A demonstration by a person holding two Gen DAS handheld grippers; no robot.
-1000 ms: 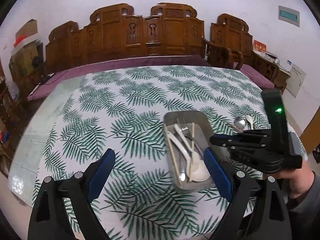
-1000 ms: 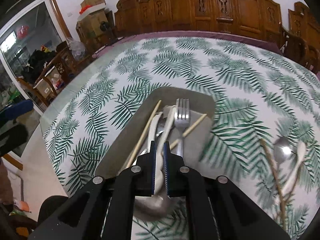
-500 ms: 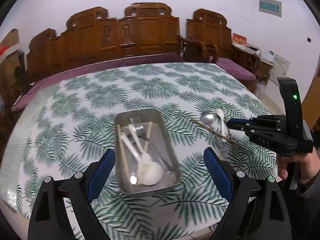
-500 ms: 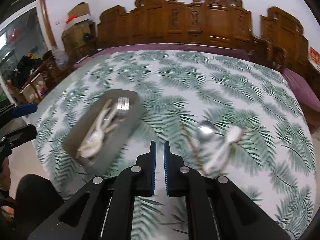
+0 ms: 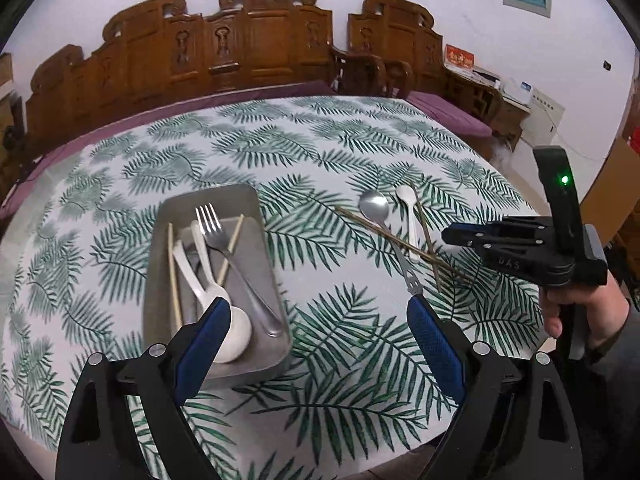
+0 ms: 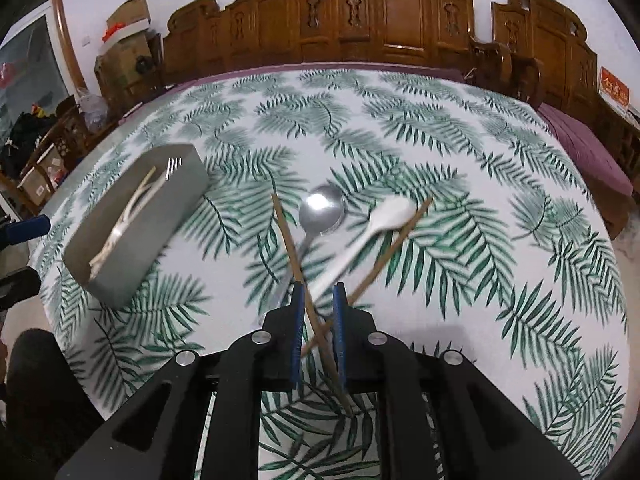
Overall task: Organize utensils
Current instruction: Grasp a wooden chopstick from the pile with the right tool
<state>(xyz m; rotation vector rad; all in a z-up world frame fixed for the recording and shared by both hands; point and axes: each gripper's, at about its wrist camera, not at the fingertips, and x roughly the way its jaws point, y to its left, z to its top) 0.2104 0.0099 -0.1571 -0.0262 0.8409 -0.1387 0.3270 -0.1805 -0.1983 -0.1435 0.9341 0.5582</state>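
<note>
A grey metal tray (image 5: 160, 280) holds a fork (image 5: 224, 248), white spoons and pale chopsticks. To its right on the leaf-print cloth lie a metal spoon (image 5: 374, 205), a white spoon (image 5: 409, 204) and two crossed brown chopsticks (image 5: 384, 234). My left gripper (image 5: 316, 314) hangs wide open above the cloth between the tray and that pile, holding nothing. My right gripper (image 6: 319, 294) hovers over the crossing chopsticks (image 6: 289, 240), beside the metal spoon (image 6: 322, 208) and the white spoon (image 6: 390, 216). Its jaws are opening and stand narrowly apart, gripping nothing. The tray (image 6: 132, 240) lies to its left.
The table (image 5: 320, 140) is round, with its near edge just below both grippers. Carved wooden chairs (image 5: 264, 40) line the far side. A person's hand (image 5: 576, 312) holds the right gripper (image 5: 447, 236) at the right. Boxes and clutter (image 6: 124, 32) stand beyond the left side.
My right gripper has travelled from over the tray to over the loose utensils, and its jaws have parted slightly. The left gripper has swung right as well, still wide open.
</note>
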